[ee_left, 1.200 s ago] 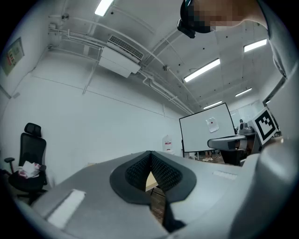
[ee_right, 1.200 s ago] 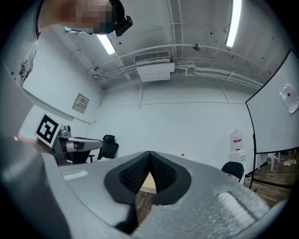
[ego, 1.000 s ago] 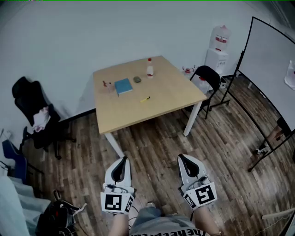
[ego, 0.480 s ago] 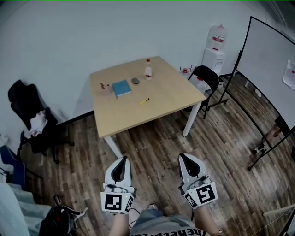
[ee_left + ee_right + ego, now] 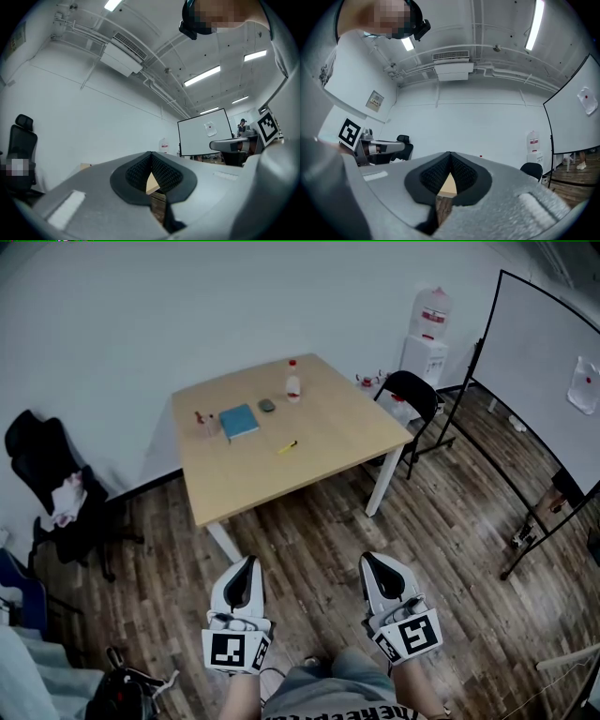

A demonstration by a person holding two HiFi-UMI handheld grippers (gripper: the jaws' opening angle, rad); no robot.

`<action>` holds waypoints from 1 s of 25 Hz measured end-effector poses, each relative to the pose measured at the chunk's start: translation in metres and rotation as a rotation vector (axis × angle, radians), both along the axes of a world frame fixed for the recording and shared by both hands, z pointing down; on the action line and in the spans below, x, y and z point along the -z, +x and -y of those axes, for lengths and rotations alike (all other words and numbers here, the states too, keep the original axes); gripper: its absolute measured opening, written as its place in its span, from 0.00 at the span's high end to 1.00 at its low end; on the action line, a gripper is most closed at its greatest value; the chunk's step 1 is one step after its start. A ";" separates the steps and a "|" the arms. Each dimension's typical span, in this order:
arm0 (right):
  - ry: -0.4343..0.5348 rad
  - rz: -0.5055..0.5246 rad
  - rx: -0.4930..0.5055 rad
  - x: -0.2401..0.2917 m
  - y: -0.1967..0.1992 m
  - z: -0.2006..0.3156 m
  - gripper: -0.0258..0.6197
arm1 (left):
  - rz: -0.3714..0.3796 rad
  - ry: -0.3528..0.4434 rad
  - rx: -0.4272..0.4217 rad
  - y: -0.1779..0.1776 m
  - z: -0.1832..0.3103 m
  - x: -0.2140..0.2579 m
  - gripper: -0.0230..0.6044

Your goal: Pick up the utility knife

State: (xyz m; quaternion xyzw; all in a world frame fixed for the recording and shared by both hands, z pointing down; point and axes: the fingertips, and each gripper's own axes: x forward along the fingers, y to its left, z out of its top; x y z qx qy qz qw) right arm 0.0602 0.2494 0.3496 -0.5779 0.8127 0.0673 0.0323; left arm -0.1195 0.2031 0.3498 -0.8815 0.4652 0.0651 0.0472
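The utility knife (image 5: 288, 447) is a small yellow thing lying near the middle of the light wooden table (image 5: 328, 456), far ahead in the head view. Both grippers are held low over the wooden floor, well short of the table. My left gripper (image 5: 246, 568) is shut with nothing in it, and my right gripper (image 5: 376, 564) is shut and empty too. In the left gripper view the dark pads meet at the left gripper's (image 5: 151, 154) tip. The right gripper's (image 5: 450, 154) pads meet the same way in its own view. A sliver of the table (image 5: 447, 185) shows below them.
On the table stand a blue book (image 5: 239, 421), a white bottle with a red cap (image 5: 292, 382), a small grey object (image 5: 267, 406) and small red items (image 5: 201, 418). A black office chair (image 5: 52, 479) stands left. A black folding chair (image 5: 412, 395), water dispenser (image 5: 427, 334) and whiteboard (image 5: 548, 381) stand right.
The table has drifted left and a little nearer in the head view as the person moves toward it. Both grippers keep their place in the view and stay shut.
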 end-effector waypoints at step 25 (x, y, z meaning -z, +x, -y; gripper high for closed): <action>0.009 -0.001 0.077 0.008 0.036 0.141 0.97 | 0.007 0.013 0.071 0.034 0.125 0.012 0.96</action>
